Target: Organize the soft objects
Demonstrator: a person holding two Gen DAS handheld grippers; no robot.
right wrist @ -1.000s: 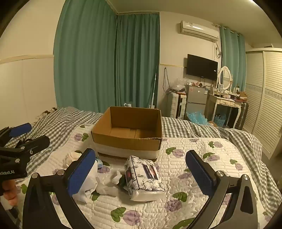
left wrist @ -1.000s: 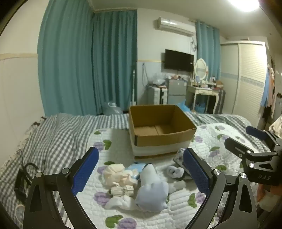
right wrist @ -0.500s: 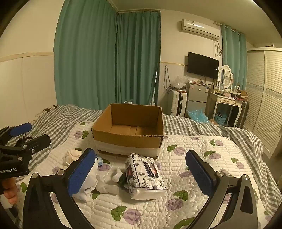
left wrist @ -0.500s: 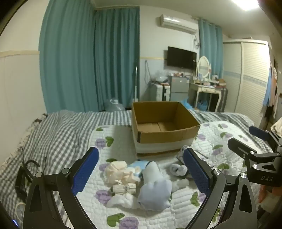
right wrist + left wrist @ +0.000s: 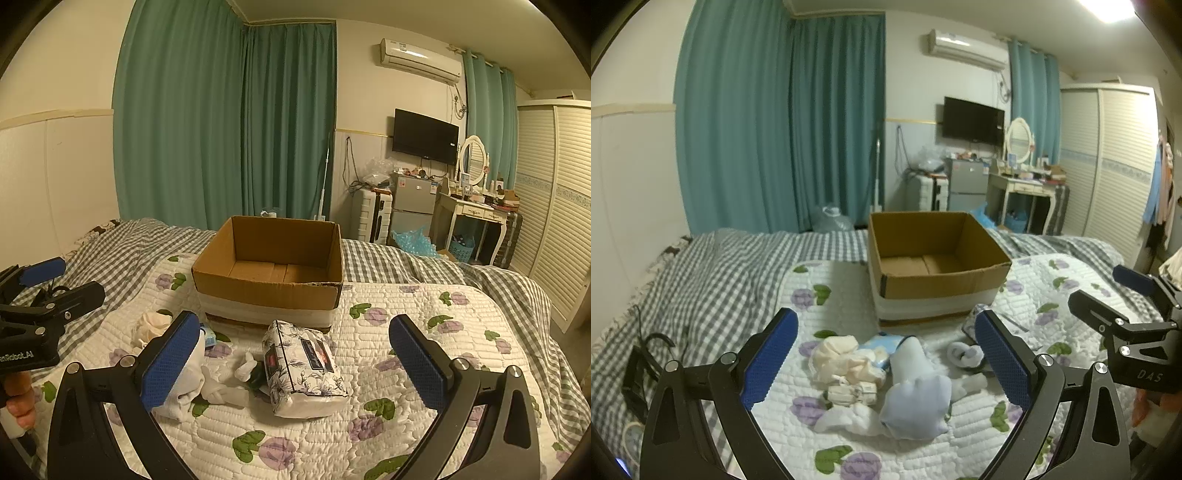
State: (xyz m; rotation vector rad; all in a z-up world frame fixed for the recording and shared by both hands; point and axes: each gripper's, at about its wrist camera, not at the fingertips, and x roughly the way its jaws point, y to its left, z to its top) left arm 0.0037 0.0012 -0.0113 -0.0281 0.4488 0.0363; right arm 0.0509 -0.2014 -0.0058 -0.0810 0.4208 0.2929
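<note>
Two grippers of mine hover wide open above the quilt, left and right, holding nothing. The cardboard box sits behind the tissue pack; socks lie piled just beside it.

The left gripper is held with its jaws spread wide, the blue pads facing each other across an empty gap, and nothing is gripped. The right gripper is likewise held wide apart and empty, its blue pads clear of contact. Each gripper is seen at the edge of the other's view, level with it. Bare fingers are seen wrapped below the left gripper's handle.
</note>
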